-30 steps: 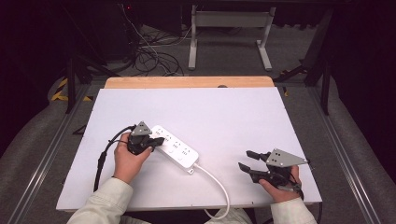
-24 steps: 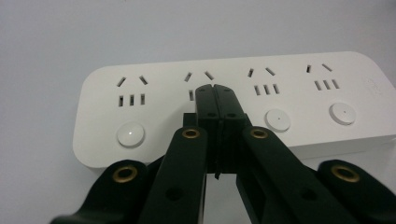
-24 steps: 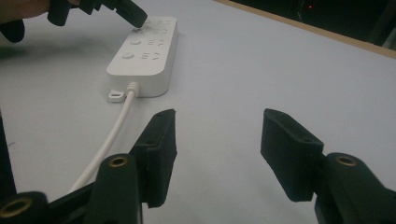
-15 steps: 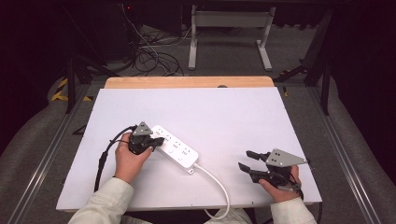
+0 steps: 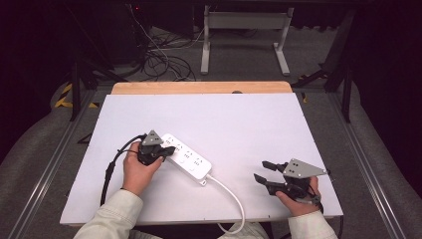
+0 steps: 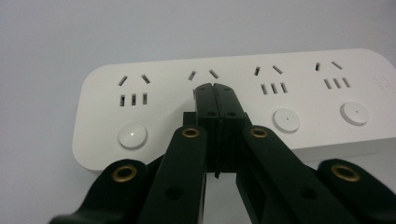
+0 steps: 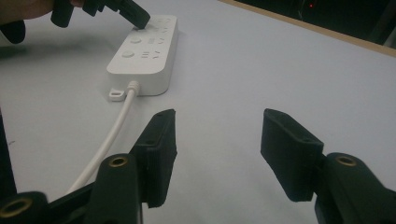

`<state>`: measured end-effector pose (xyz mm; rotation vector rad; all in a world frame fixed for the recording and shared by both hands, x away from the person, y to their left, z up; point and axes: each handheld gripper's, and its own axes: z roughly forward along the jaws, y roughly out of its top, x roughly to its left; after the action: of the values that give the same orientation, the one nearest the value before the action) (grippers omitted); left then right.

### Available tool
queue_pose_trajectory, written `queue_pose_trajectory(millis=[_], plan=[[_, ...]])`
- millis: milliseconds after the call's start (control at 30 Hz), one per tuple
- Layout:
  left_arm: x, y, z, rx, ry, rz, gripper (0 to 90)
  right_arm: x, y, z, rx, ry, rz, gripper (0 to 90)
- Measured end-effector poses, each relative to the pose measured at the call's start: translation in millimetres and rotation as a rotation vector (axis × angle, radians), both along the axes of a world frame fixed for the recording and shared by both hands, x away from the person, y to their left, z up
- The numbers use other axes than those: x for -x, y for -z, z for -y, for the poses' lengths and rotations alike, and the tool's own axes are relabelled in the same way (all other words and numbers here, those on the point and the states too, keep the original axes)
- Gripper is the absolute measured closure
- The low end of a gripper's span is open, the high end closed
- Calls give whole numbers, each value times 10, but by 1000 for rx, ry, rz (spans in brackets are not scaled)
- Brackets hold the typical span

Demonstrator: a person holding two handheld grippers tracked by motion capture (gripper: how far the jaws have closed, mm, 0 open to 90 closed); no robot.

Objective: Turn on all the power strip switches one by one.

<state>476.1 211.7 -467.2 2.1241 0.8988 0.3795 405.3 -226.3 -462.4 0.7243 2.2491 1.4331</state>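
with its jaws pressed together, tip to tip and nothing between them, the left gripper (image 6: 215, 88) rests its closed point on the face of the strip (image 6: 233, 100), at the second outlet group from the left in the left gripper view, where that group's round button would sit; the button itself is hidden under the tips, so i cannot tell whether it is pushed in. three other buttons (image 6: 133, 135) show on the strip, one to the left of the tips and two to the right, none of them touched. judging from this, the step in hand is pressing a switch on the strip with the closed tips; whether any switch has already been set cannot be read from the frames, and up to three more buttons may be left

the right gripper (image 7: 215, 140) stands with jaws wide apart and empty, low over the bare sheet, well apart from the strip and aimed roughly toward it

the strip (image 5: 186, 159) lies flat and slanted on the left half of the white table (image 5: 239, 124), its cord (image 5: 231, 196) leaving the near-right end and curling off the near edge

count: one strip, four outlet groups on it, three buttons in sight plus one likely covered, one cord, two grippers, two hands, the left hand (image 5: 137, 169) and the right hand (image 5: 298, 199)
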Motion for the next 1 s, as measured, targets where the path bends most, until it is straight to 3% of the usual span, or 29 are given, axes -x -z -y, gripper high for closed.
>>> queue_pose_trajectory(millis=[100, 200, 333, 533, 1000], plan=[[-3, 5, -11, -6, 3, 8, 900, 0, 1, -1, 1, 0, 0, 460], [-5, 23, -18, 26, -2, -10, 900, 0, 1, -2, 1, 0, 0, 460], [-13, 26, -31, 25, 3, -14, 900, -2, 4, -3, 4, -1, 0, 460], [-36, 48, -62, 56, -7, -21, 900, 0, 5, -8, 4, -3, -1, 460], [-26, 48, -48, 50, -10, -30, 900, 2, 8, -16, 6, -4, -3, 460]])
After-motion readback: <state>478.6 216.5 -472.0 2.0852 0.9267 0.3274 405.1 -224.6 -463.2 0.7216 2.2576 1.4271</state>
